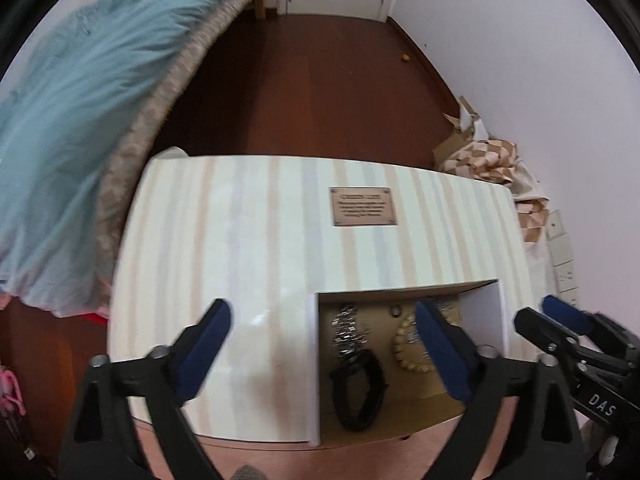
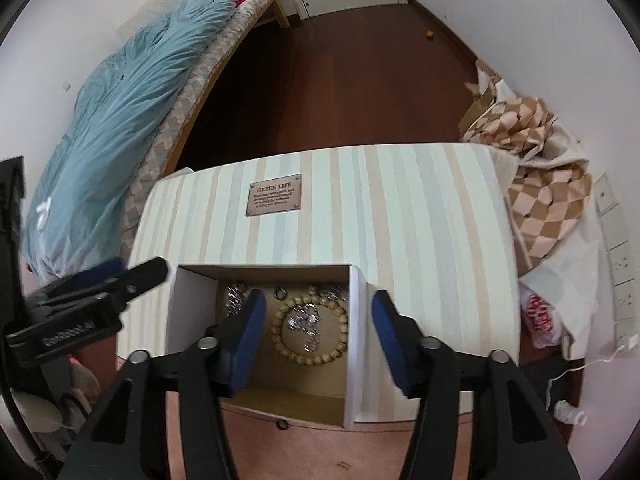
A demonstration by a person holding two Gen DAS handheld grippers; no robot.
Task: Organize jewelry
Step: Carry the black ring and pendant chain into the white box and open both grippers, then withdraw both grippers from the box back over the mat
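A striped table carries an open cardboard box at its near edge. Inside the box lie a black watch band, a silver chain, a beige bead bracelet, a small ring and a silver piece within the bracelet. My left gripper is open and empty above the box's left wall. My right gripper is open and empty above the box, astride its right wall. The right gripper also shows in the left wrist view.
A bed with a blue duvet stands at the left. Dark wood floor lies beyond the table. Checked cloth and cardboard are piled at the right by the wall. A brass plaque is on the table top.
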